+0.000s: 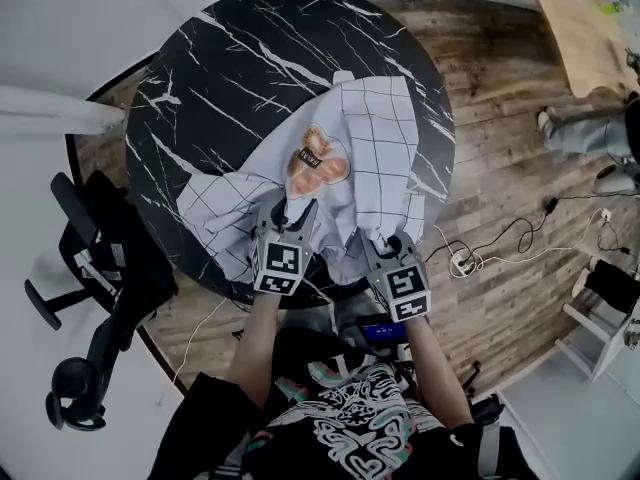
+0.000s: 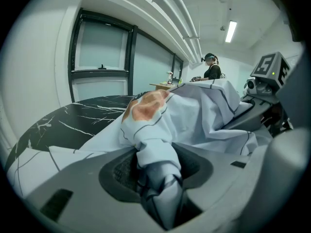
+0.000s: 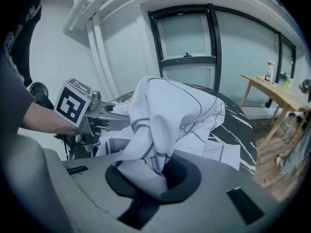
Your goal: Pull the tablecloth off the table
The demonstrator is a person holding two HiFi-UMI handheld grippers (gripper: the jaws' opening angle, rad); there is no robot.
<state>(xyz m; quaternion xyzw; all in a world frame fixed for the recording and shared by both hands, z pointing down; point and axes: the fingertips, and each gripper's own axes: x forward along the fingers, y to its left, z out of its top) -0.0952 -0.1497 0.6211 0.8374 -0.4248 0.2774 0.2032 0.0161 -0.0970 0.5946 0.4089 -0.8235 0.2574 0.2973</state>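
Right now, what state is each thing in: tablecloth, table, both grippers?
tablecloth: crumpled in a heap towards the table's near side, partly on the top, orange-brown patch facing up.
table: black marble top mostly bare.
left gripper: shut on a bunched fold of the tablecloth.
right gripper: shut on another fold of the tablecloth.

The pads of the left tool [image 2: 155, 176] and the right tool [image 3: 146, 178] are largely buried in bunched folds of the tablecloth [image 1: 378, 133]. The near rim of the worktop [image 1: 200, 78] is covered by cloth and tools. The dark label [image 1: 312, 161] on the orange print [image 1: 332, 171] is too small to be read. A person [image 1: 585, 133] is cut off at the head view's right edge.
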